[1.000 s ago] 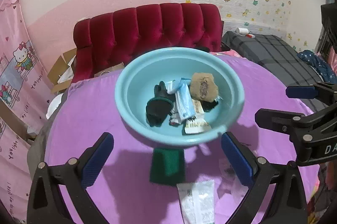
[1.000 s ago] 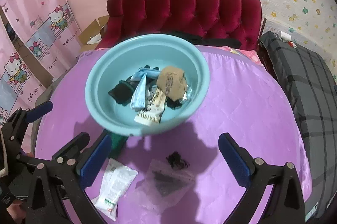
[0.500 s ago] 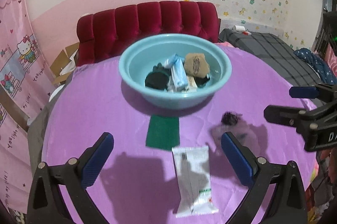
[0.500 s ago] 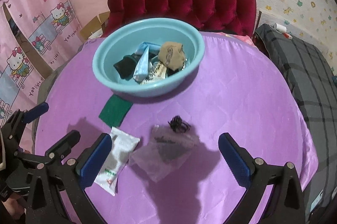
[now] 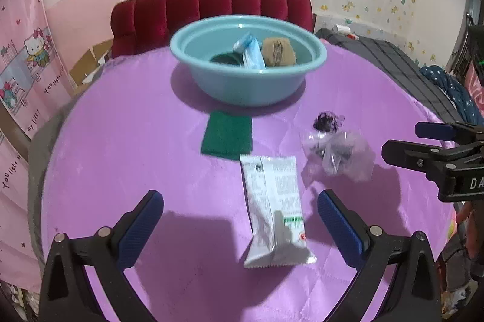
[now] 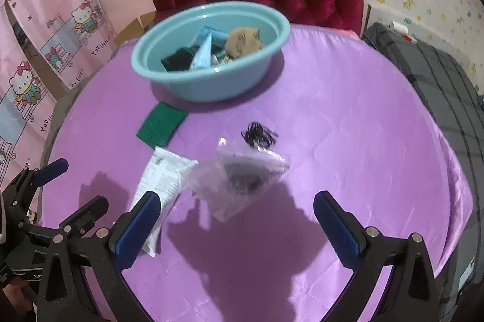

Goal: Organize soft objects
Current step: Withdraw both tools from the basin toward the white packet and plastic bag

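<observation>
Both grippers are held wide open and empty above the near edge of the purple tabletop (image 5: 127,140). The left gripper (image 5: 240,216) is lined up on the white sachet (image 5: 273,207), which lies flat between its fingers' line of sight; the right gripper (image 6: 237,213) is faced toward the clear plastic bag (image 6: 242,177), with a small dark hair tie (image 6: 258,136) just beyond it. A green cloth (image 5: 227,135) is seen lying just in front of the blue basin (image 5: 248,86), in which several soft items are already gathered. The step in hand is judged to be the approach for a pick. A lowering onto the sachet or bag and a closing of the fingers would be called for next.
</observation>
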Tool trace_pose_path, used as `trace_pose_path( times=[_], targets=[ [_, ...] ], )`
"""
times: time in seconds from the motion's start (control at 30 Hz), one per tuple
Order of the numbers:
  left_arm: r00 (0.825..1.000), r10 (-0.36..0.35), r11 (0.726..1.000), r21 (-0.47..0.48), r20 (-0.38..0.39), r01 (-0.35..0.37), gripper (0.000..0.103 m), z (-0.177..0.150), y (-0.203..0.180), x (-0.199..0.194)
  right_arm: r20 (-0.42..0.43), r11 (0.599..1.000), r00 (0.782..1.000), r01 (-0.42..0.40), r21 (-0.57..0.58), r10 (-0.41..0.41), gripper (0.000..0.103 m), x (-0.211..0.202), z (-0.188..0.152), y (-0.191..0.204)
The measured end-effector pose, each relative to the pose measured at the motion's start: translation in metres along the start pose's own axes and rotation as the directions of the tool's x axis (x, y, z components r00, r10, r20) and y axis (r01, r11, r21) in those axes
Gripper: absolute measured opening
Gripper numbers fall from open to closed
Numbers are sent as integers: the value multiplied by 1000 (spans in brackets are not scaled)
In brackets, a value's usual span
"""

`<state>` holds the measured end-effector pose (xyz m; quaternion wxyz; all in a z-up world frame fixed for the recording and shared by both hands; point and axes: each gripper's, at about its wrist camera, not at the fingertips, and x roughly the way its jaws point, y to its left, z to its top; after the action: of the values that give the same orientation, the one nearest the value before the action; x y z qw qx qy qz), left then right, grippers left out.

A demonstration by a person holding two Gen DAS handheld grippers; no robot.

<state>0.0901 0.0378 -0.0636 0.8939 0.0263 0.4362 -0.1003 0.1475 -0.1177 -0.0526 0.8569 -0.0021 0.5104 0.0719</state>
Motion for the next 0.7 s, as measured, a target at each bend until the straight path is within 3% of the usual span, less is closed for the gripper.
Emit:
trace_pose_path(
  times=[0.33,0.7],
  targets=[
    [999,-25,999,19,-45,26,103,-22,-10,24,-15,999,1000,12,36,-12,103,18,-16,-10],
    [994,-89,996,0,-70,89,103,-19,-17,46,-43,997,999,-24,73,27,103,27,-19,-22]
  ],
)
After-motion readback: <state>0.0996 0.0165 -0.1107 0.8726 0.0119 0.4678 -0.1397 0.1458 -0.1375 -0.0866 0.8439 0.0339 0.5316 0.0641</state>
